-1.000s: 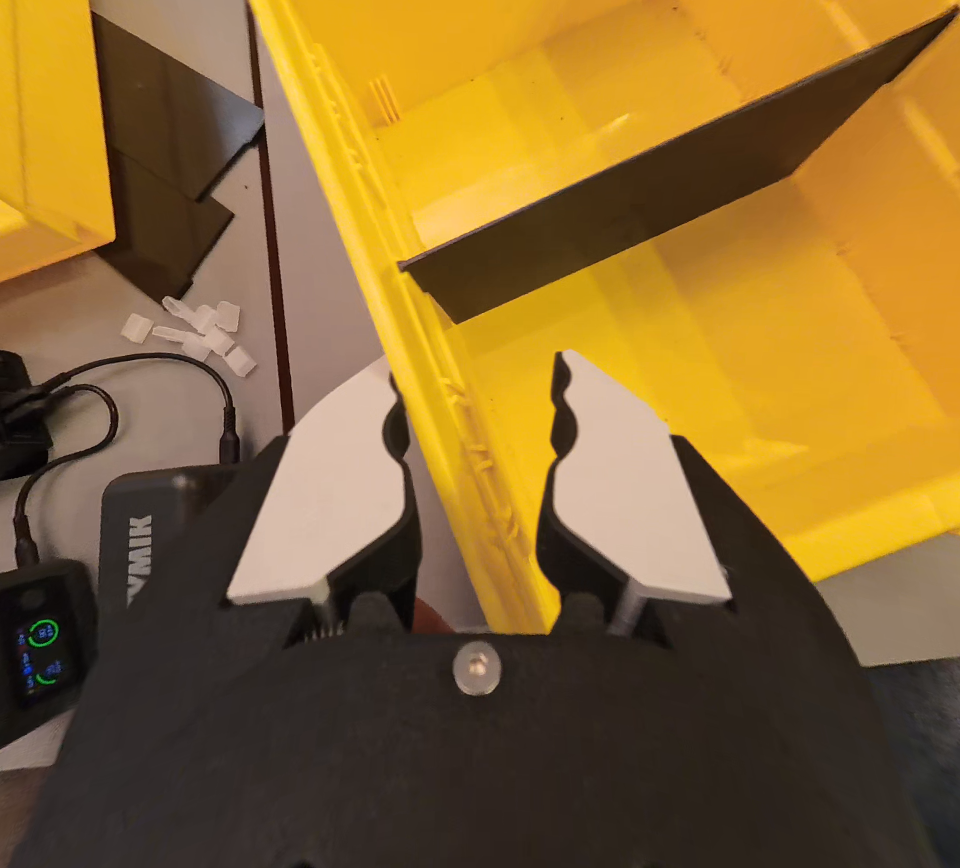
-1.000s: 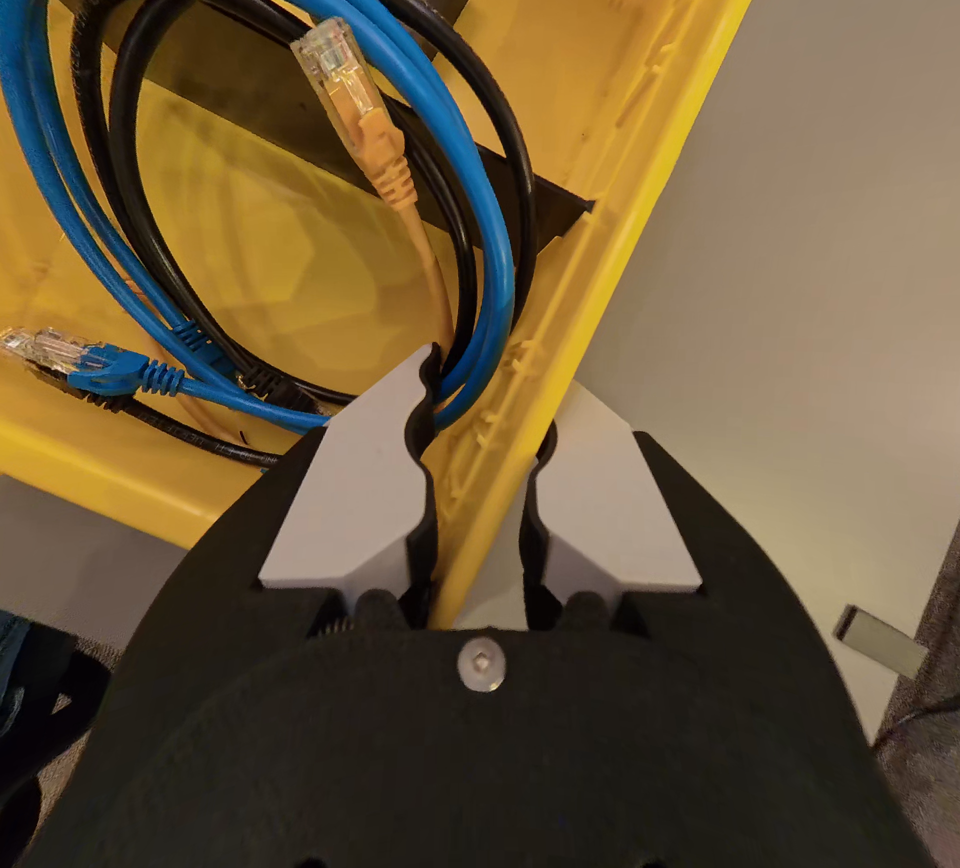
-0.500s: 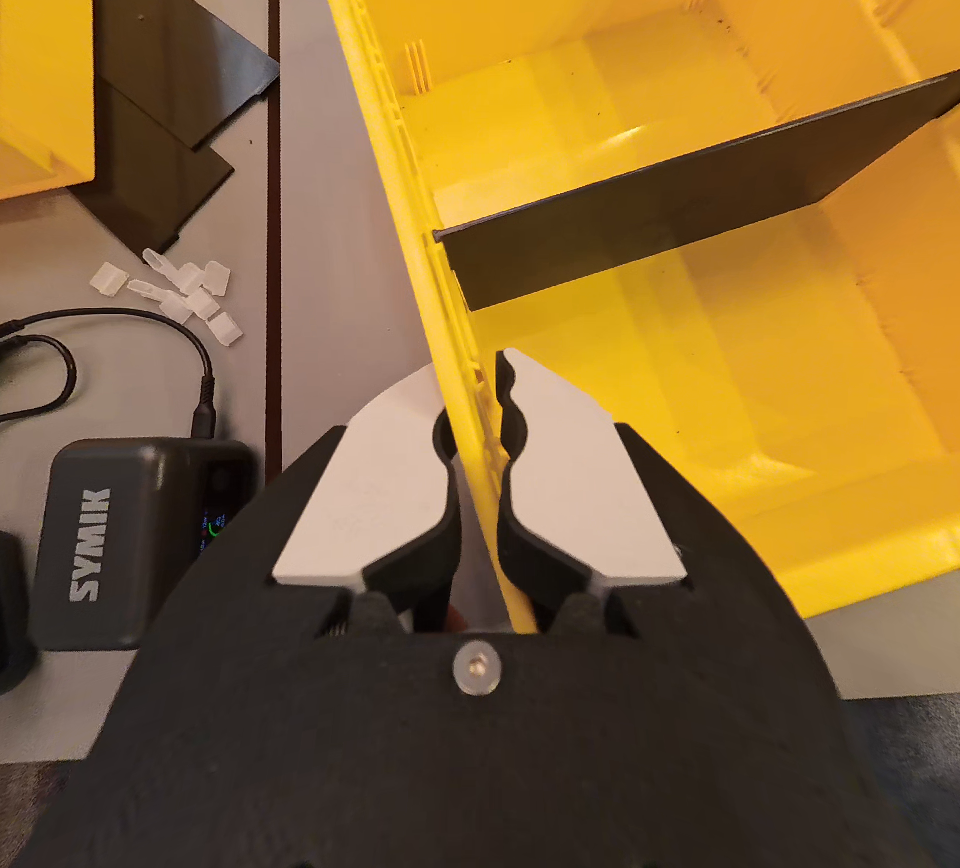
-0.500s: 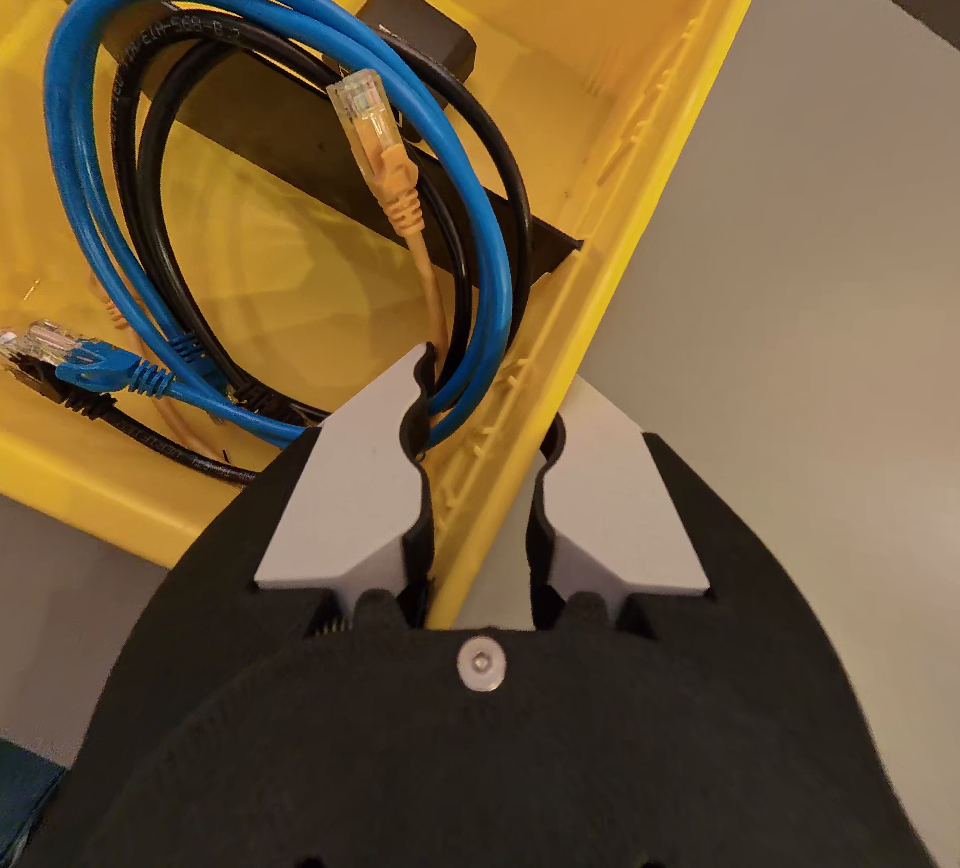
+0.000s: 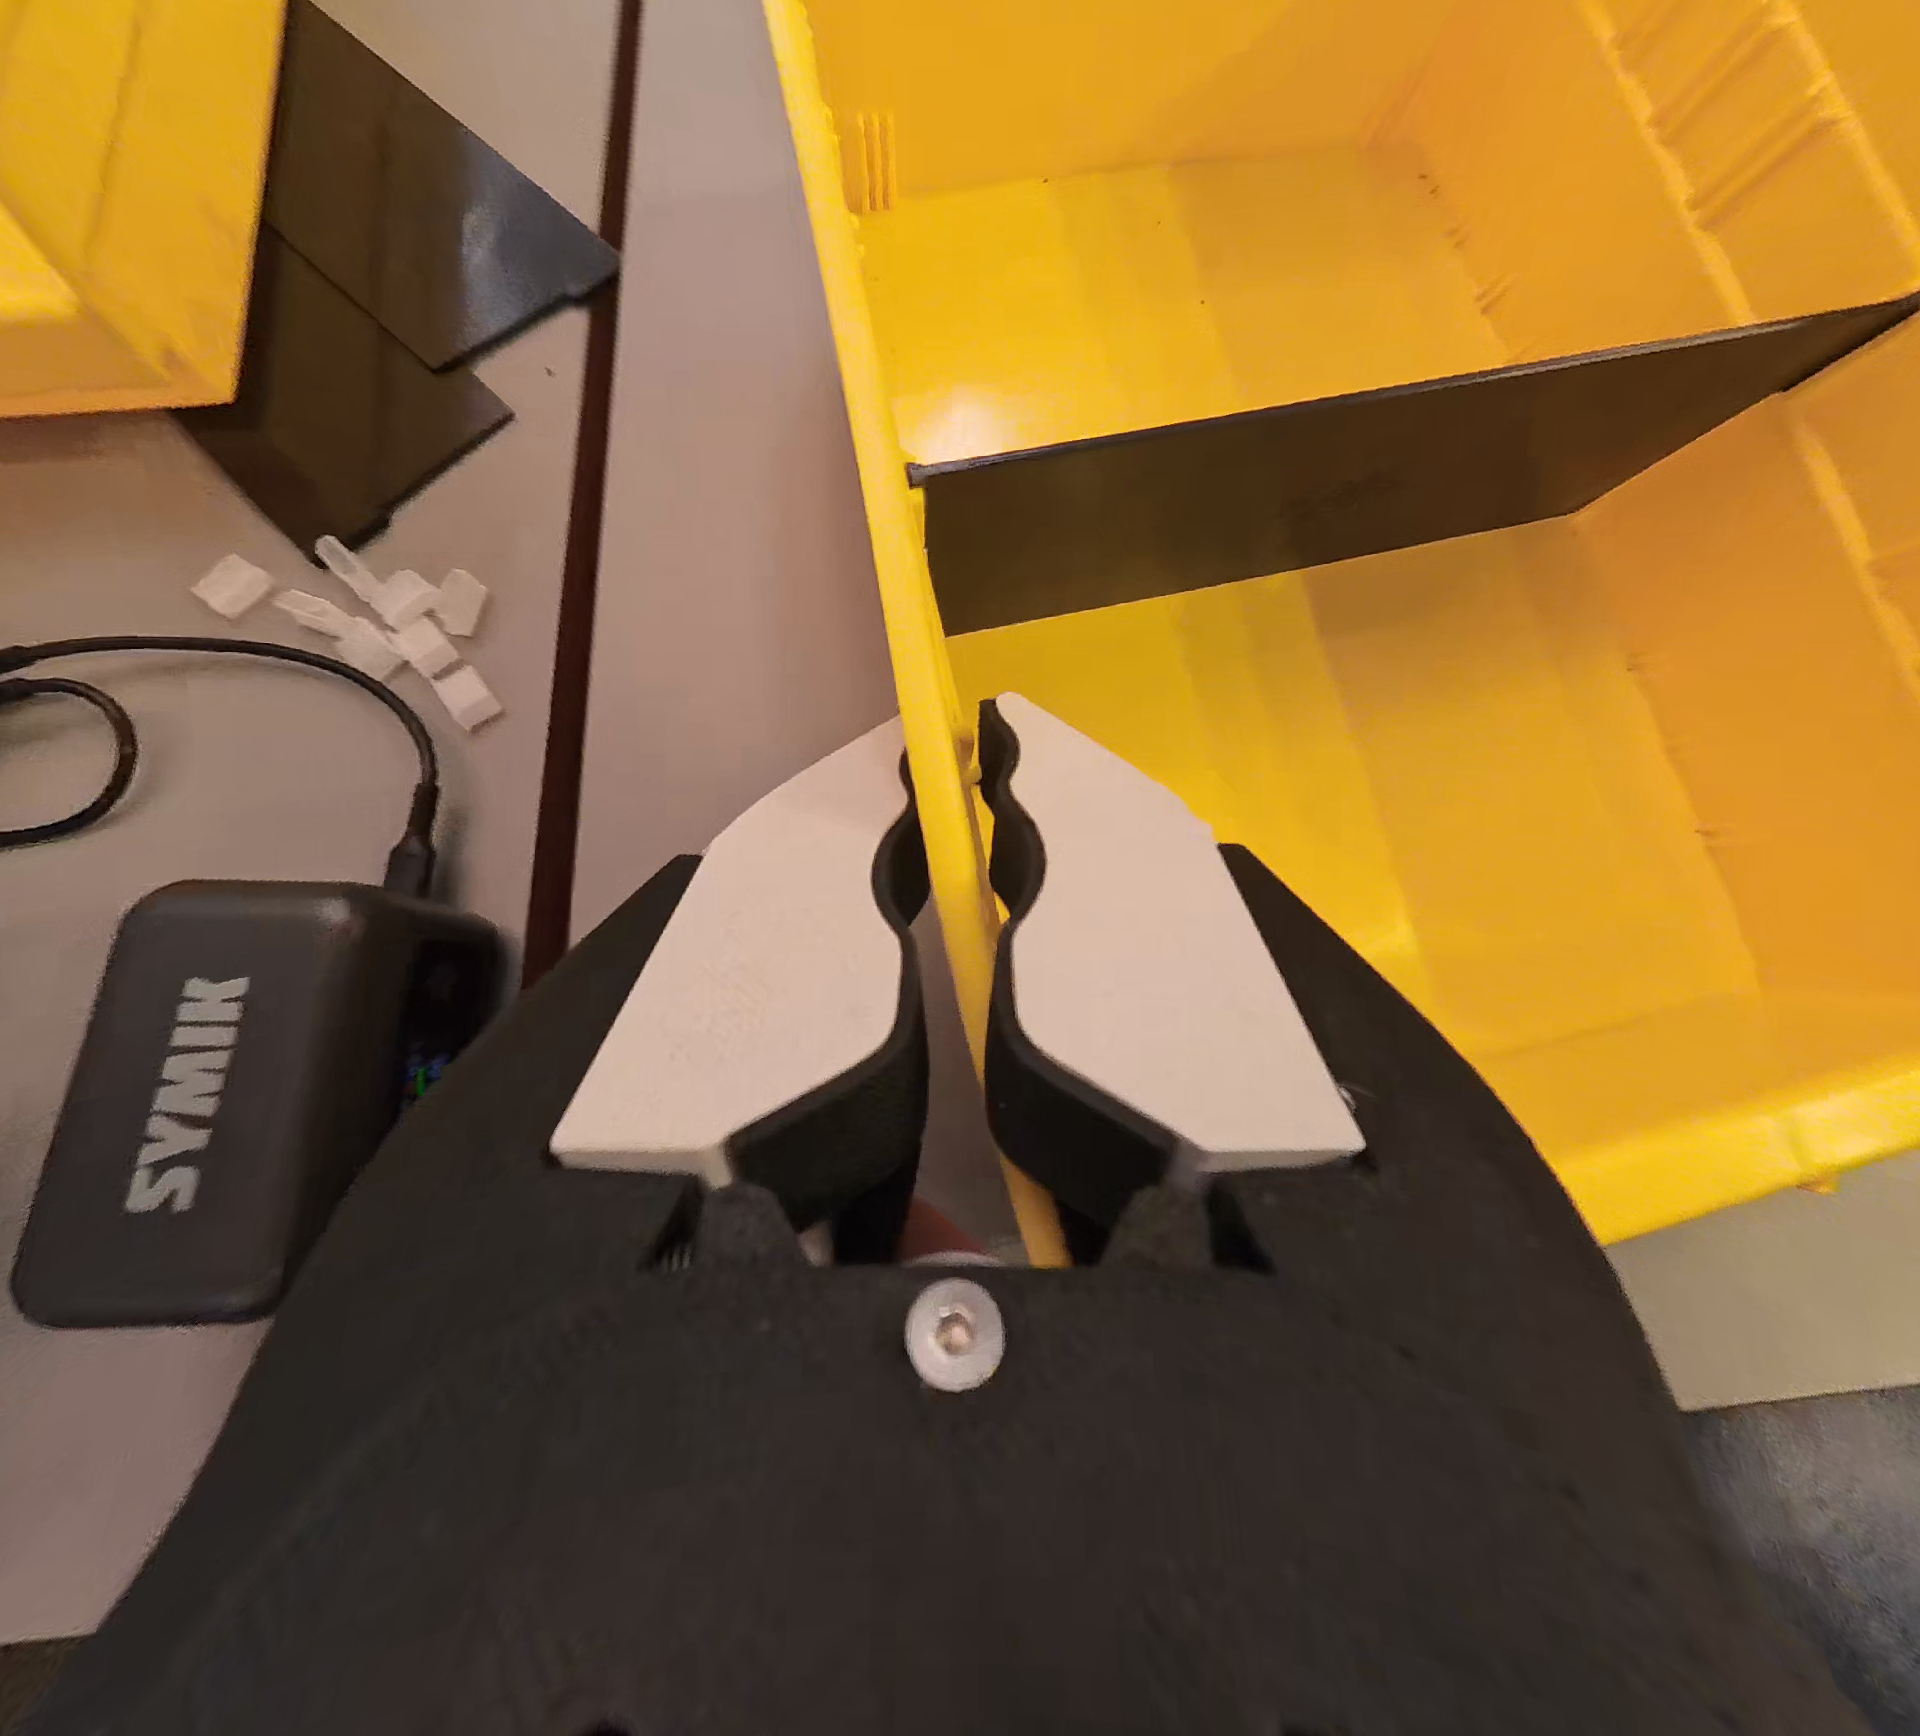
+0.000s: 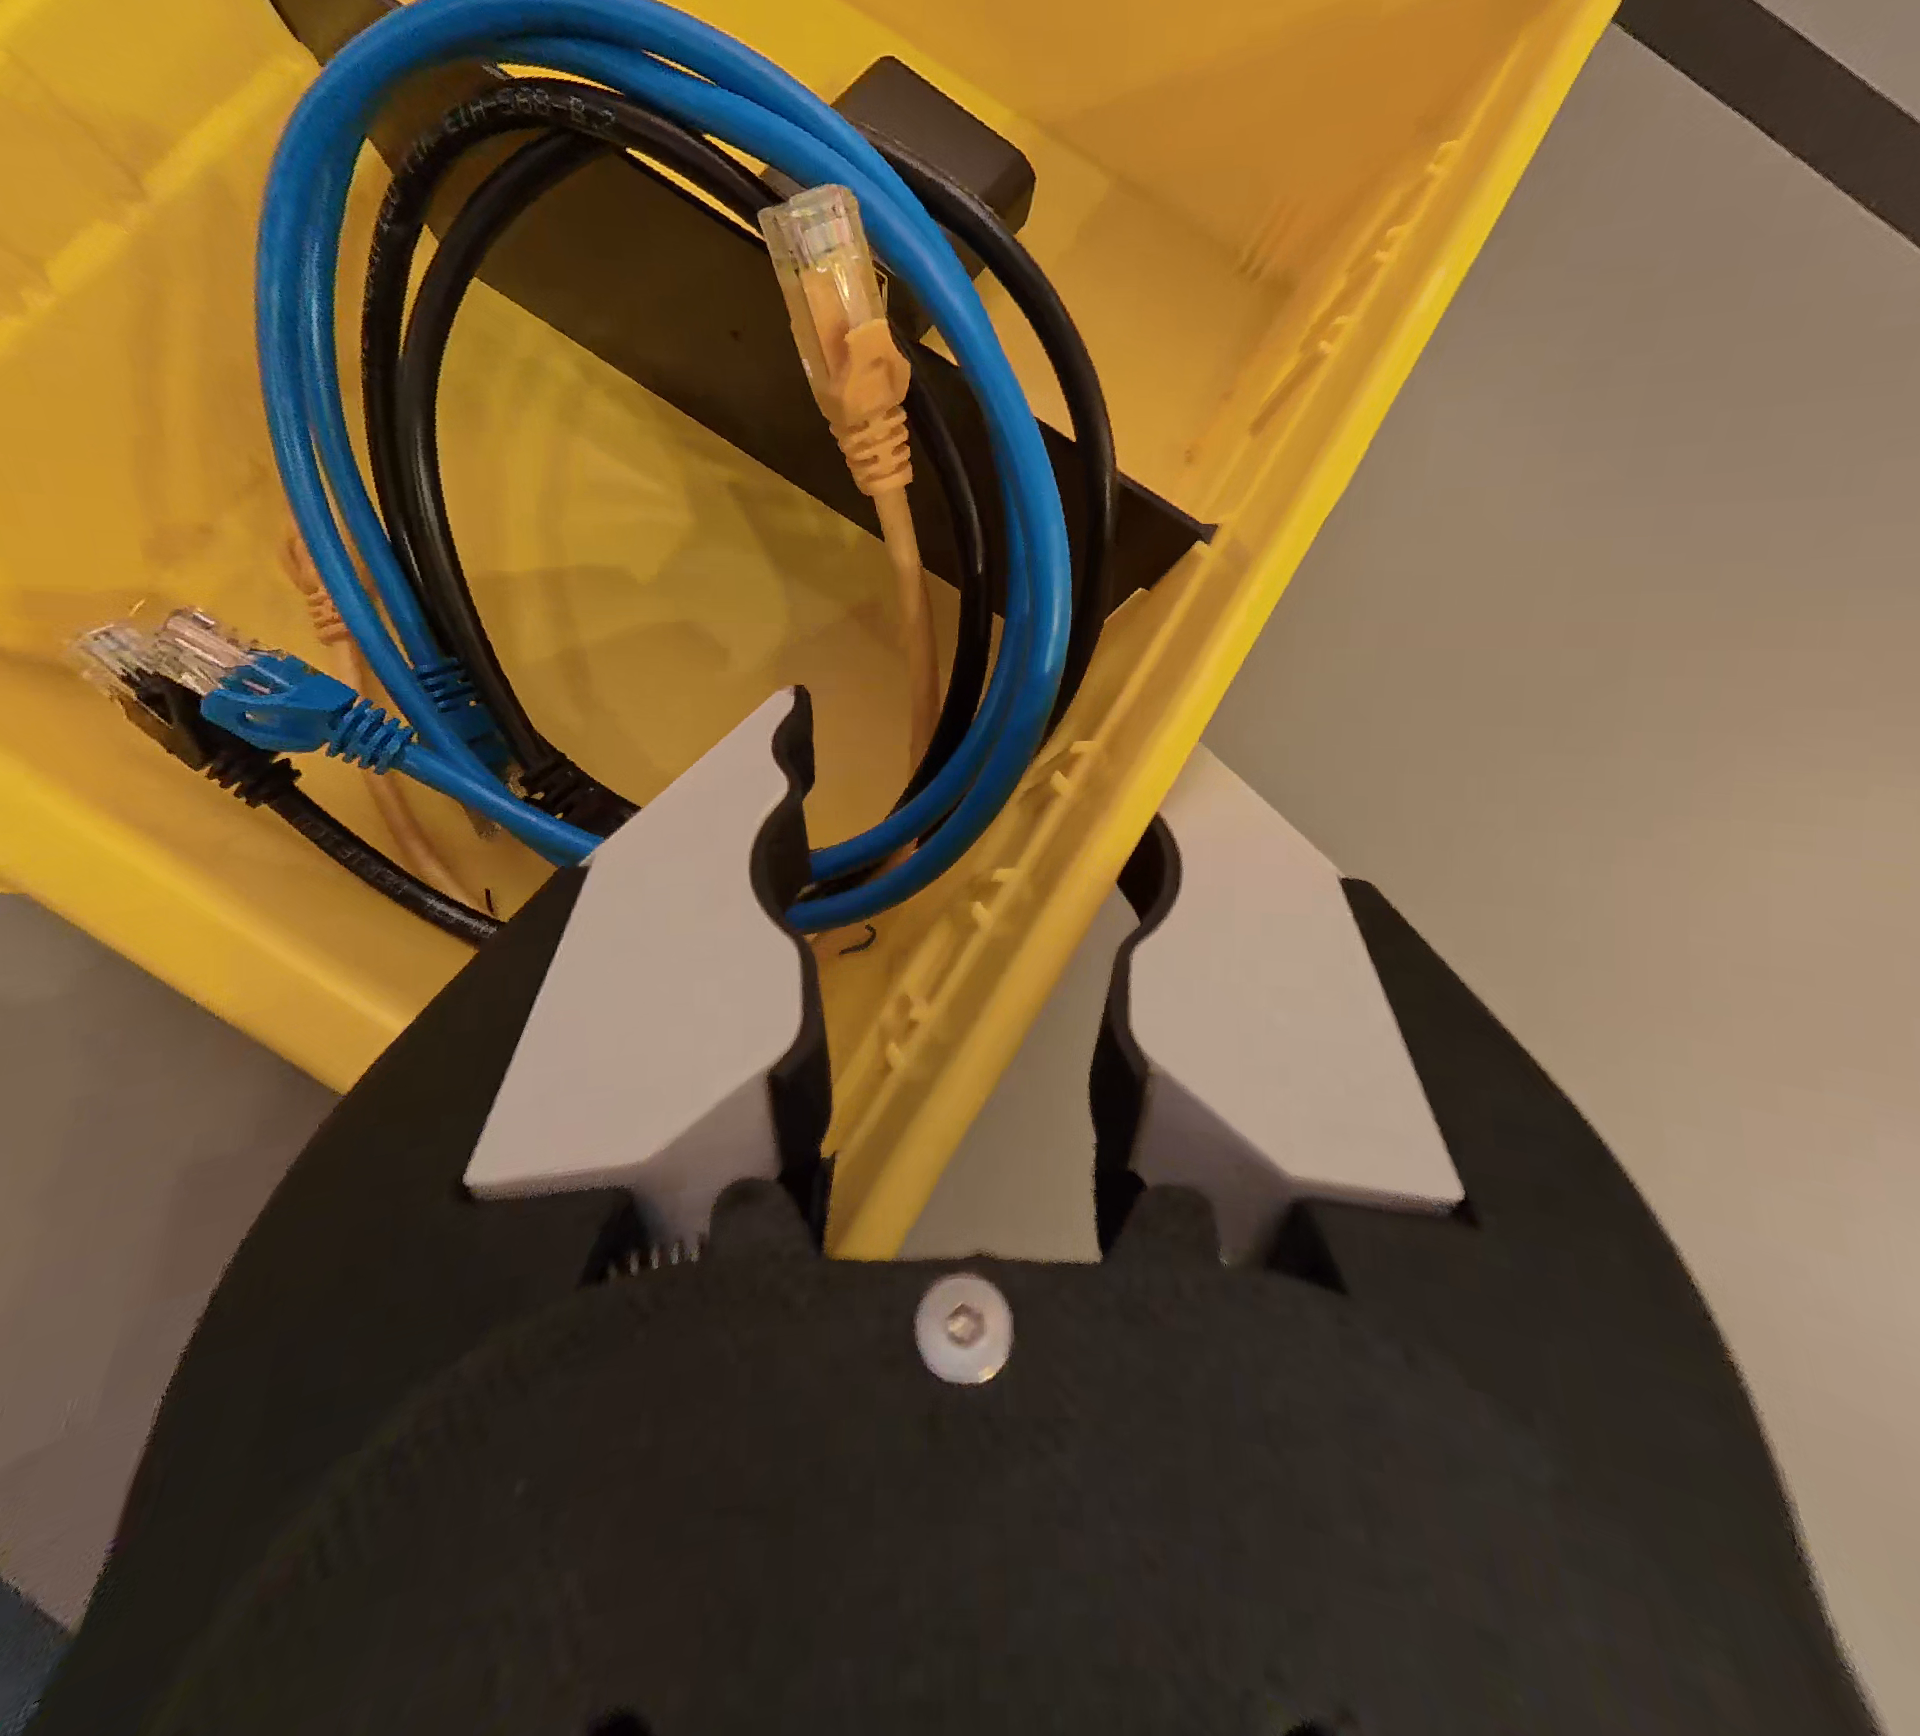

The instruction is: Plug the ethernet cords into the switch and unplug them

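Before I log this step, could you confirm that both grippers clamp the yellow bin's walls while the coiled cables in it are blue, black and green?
Not quite: the right wrist view shows the third cable is orange, not green. The blue cable and black cable are right, and the left gripper and right gripper do clamp the yellow bin.

The bin (image 6: 1299,398) is yellow with a black divider (image 5: 1351,512). Cords in it: one blue (image 6: 312,356), one black (image 6: 1081,398), one orange (image 6: 883,460) with clear plugs. The counter (image 5: 707,398) is grey. The fingers (image 5: 1122,948) are grey on black mounts.
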